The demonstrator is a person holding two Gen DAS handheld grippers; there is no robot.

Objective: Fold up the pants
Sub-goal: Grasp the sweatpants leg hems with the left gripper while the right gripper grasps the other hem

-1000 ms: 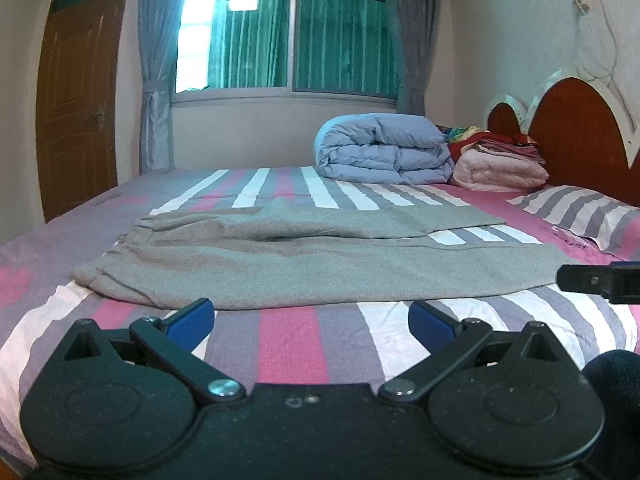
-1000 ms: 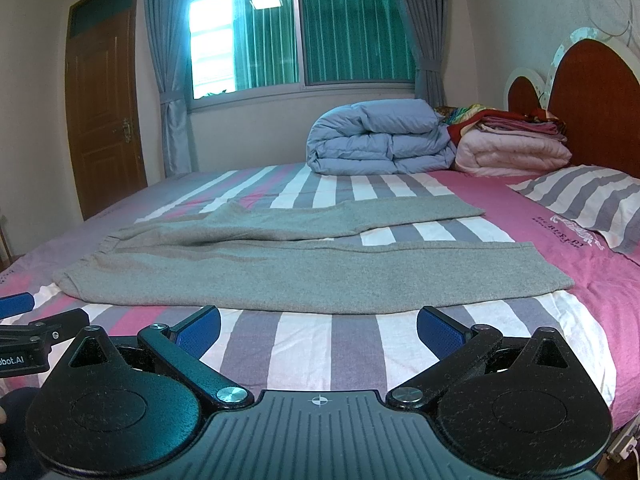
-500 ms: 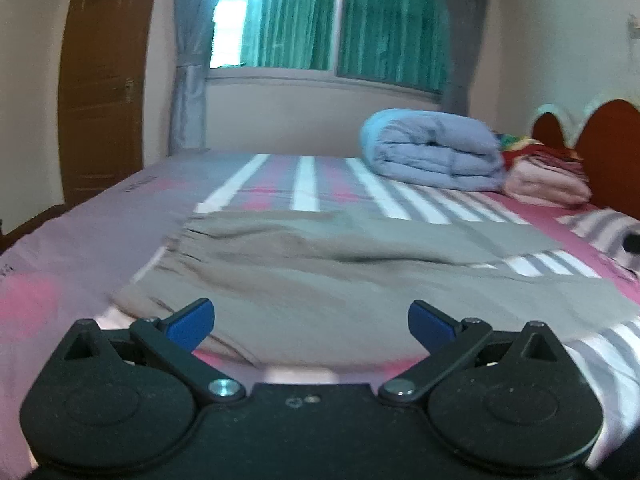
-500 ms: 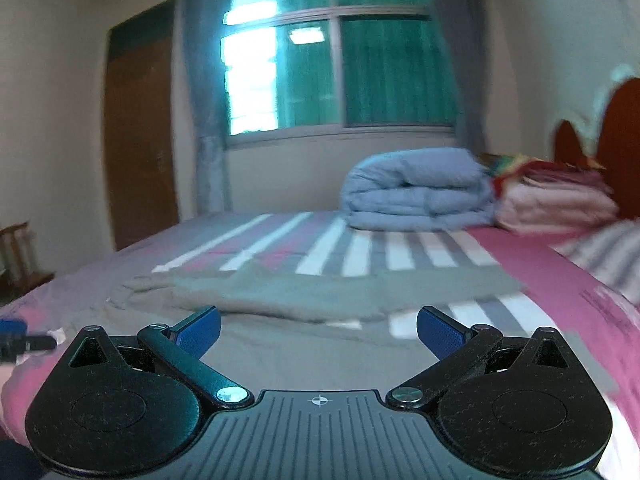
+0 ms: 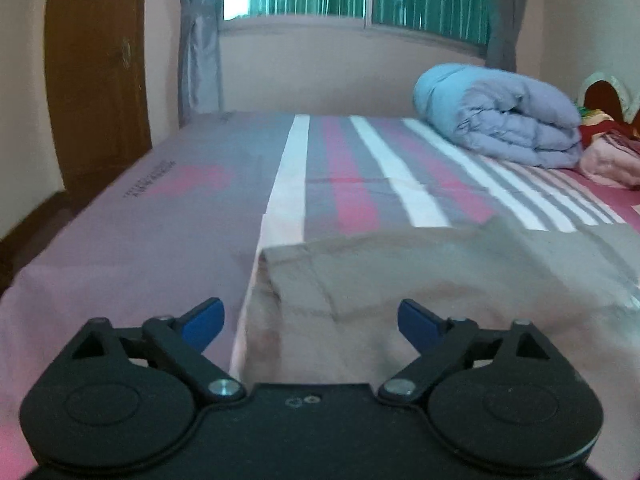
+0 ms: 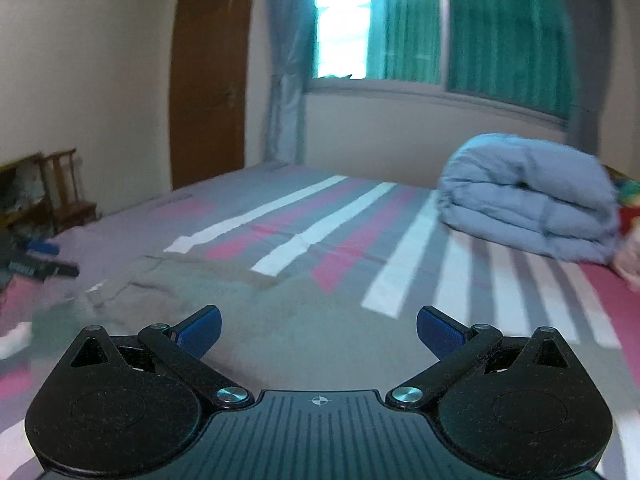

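Observation:
Grey pants [image 5: 420, 276] lie flat on the striped bed [image 5: 160, 232]. In the left wrist view their waistband end sits just ahead of my left gripper [image 5: 310, 322], whose blue pads stand wide apart and are closing, with nothing pressed between them. In the right wrist view the grey pants [image 6: 304, 320] spread under and ahead of my right gripper [image 6: 318, 330], which is open with its blue fingertips [image 6: 438, 332] above the cloth. The left gripper [image 6: 40, 266] shows blurred at the far left of that view.
A rolled blue duvet [image 5: 500, 120] lies at the back right of the bed, with pink and red folded bedding [image 5: 608, 152] beside it. A wooden door [image 5: 96, 72] and a curtained window [image 6: 420, 28] stand beyond. A wooden chair [image 6: 64, 188] stands left of the bed.
Both grippers have swung left along the bed toward the pants' waistband end. The headboard and pillows have left both views. The left gripper's pads stand slightly closer together.

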